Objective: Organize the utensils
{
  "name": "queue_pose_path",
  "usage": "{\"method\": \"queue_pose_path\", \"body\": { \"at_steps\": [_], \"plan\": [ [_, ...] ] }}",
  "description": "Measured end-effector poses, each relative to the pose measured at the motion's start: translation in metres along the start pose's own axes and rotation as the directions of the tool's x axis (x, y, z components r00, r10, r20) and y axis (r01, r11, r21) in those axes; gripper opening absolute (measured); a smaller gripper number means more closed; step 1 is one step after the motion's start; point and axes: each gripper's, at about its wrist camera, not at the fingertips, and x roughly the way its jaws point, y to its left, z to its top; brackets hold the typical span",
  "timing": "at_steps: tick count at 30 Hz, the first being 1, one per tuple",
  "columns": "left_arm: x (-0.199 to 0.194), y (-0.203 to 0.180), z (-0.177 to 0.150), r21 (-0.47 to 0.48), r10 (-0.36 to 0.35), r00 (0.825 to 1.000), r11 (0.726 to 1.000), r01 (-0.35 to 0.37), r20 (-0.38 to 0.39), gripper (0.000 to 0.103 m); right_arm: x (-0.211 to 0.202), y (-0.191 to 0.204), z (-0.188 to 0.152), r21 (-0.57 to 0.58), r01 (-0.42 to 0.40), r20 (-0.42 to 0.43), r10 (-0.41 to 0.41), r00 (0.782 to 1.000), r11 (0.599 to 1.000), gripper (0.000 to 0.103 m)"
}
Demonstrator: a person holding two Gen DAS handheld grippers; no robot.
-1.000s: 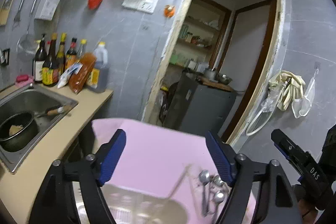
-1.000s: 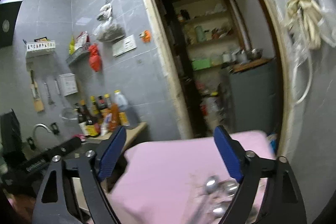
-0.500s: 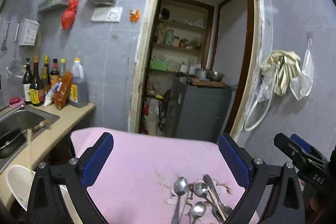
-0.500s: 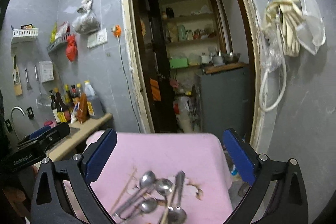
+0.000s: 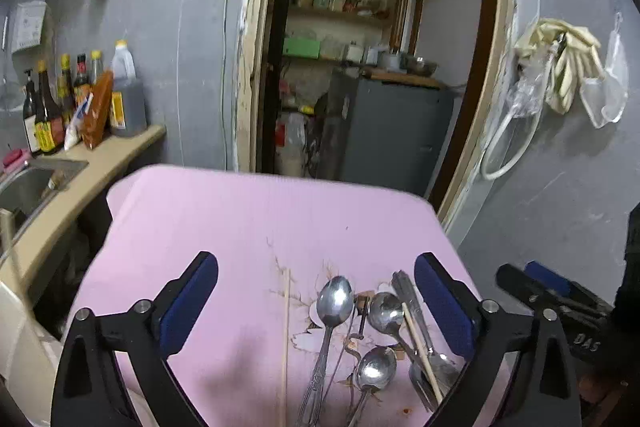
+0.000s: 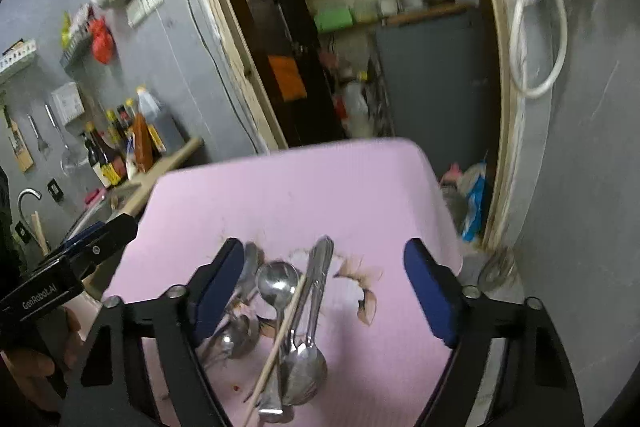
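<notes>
Several metal spoons [image 5: 334, 301] and a wooden chopstick [image 5: 422, 347] lie in a loose pile on the pink table [image 5: 240, 219]; a second chopstick [image 5: 285, 339] lies apart to the left. My left gripper [image 5: 316, 301] hovers over the pile with its jaws wide and closing slightly, the pads touching nothing. In the right wrist view the same spoons [image 6: 278, 285] and chopstick [image 6: 280, 339] lie on the table [image 6: 300, 187] under my right gripper [image 6: 324, 291]. Its jaws are closing but stand apart from the utensils. Each view shows the other gripper at its edge: the right one [image 5: 552, 291], the left one [image 6: 80, 259].
A counter with sauce bottles [image 5: 80, 95] and a sink [image 5: 24, 187] runs along the left. Behind the table is a doorway with a grey cabinet [image 5: 384, 131]. Gloves and a hose [image 5: 560, 59] hang on the right wall. The tabletop has torn, stained patches [image 6: 364, 291].
Both grippers have come down and forward over the pink table, so the utensil pile now lies between their fingers. The right jaws have narrowed since half a second ago.
</notes>
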Motion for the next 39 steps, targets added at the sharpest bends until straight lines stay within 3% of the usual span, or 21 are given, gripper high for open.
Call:
{"method": "queue_pose_path", "body": {
  "at_steps": [2, 7, 16, 20, 25, 34, 36, 39],
  "plan": [
    [0.014, -0.001, -0.002, 0.013, 0.019, 0.999, 1.0, -0.019, -0.042, 0.087, 0.018, -0.004, -0.001, 0.006, 0.004, -0.055, -0.004, 0.998, 1.0, 0.056],
    [0.05, 0.0, -0.01, 0.029, 0.06, 0.985, 0.998, -0.056, -0.163, 0.07, 0.06, -0.007, -0.01, 0.015, -0.006, -0.188, 0.009, 0.982, 1.0, 0.039],
    [0.098, 0.017, -0.03, 0.016, 0.076, 0.929, 0.997, -0.076, -0.361, 0.048, 0.081, 0.01, -0.037, 0.042, -0.127, -0.325, 0.134, 0.936, 0.991, 0.016],
    [0.109, 0.022, -0.036, 0.012, 0.063, 0.904, 0.998, -0.064, -0.423, 0.039, 0.09, 0.019, -0.048, 0.031, -0.13, -0.388, 0.132, 0.912, 0.991, 0.014],
    [0.112, 0.015, -0.034, 0.052, 0.074, 0.898, 0.997, -0.057, -0.434, 0.036, 0.094, 0.025, -0.05, 0.032, -0.122, -0.419, 0.124, 0.9, 0.992, 0.014],
    [0.119, 0.015, -0.026, 0.087, 0.092, 0.877, 0.995, -0.058, -0.472, 0.007, 0.092, 0.028, -0.046, 0.018, -0.102, -0.44, 0.099, 0.892, 0.995, 0.01],
    [0.118, 0.013, -0.026, 0.091, 0.094, 0.874, 0.994, -0.057, -0.476, 0.006, 0.093, 0.027, -0.044, 0.043, -0.097, -0.441, 0.106, 0.891, 0.994, 0.008],
    [0.118, 0.02, -0.025, 0.028, 0.051, 0.868, 0.999, -0.043, -0.493, 0.005, 0.088, 0.018, -0.043, 0.102, -0.107, -0.437, 0.141, 0.888, 0.989, 0.007]
  ]
}}
